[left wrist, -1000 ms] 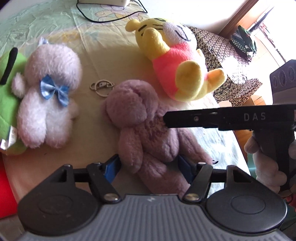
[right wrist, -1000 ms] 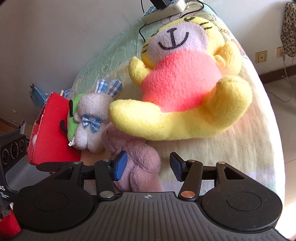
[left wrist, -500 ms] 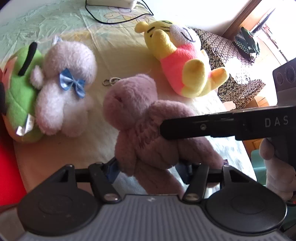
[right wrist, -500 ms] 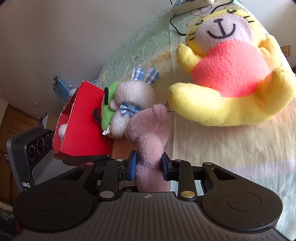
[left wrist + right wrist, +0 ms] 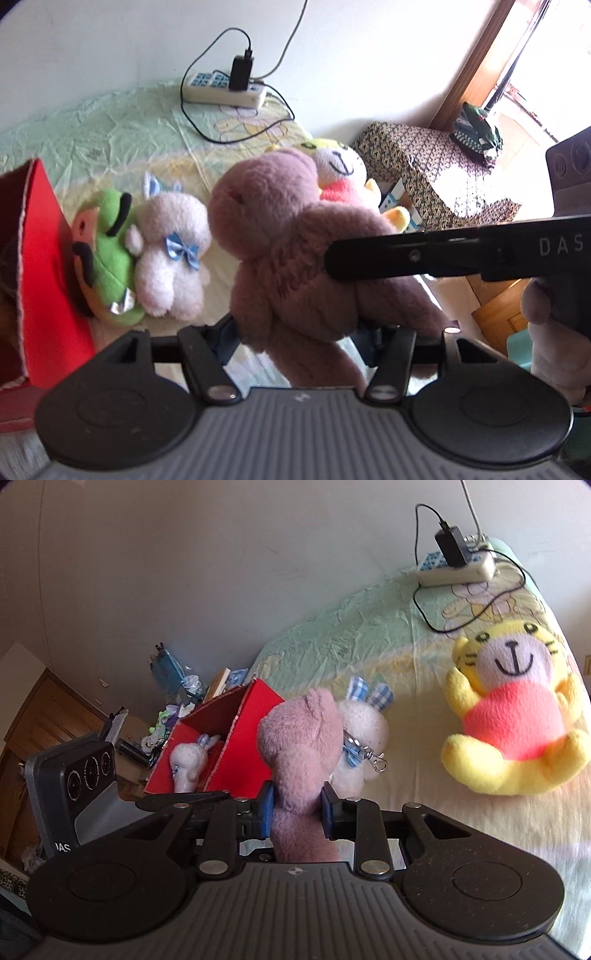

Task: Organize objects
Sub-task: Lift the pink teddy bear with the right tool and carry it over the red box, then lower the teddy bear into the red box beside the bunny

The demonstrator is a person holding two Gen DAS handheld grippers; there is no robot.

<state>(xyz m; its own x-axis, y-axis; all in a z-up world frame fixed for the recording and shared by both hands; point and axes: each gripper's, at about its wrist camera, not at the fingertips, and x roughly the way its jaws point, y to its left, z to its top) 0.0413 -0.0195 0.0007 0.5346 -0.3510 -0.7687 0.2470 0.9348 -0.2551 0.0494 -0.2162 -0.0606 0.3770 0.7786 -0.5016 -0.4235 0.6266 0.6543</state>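
Note:
A mauve plush bear (image 5: 295, 251) hangs above the bed with both grippers shut on it. My left gripper (image 5: 299, 332) squeezes its lower body between the blue pads. In the right wrist view, my right gripper (image 5: 297, 808) pinches the bear (image 5: 303, 738) below its head. The right gripper's black finger (image 5: 406, 254) crosses the bear's chest from the right. A metal clip (image 5: 373, 760) dangles beside the bear. An open red box (image 5: 240, 738) at the bed's left edge holds a white plush (image 5: 188, 764).
On the bed lie a green plush (image 5: 110, 258), a white bunny with a blue bow (image 5: 170, 258) and a yellow tiger in a pink shirt (image 5: 517, 731). A power strip with cables (image 5: 225, 86) sits by the wall. A patterned covered box (image 5: 424, 166) stands beyond the bed.
Both grippers have closed on the mauve bear and raised it off the bed. The other toys and the red box now sit lower and farther away in both views.

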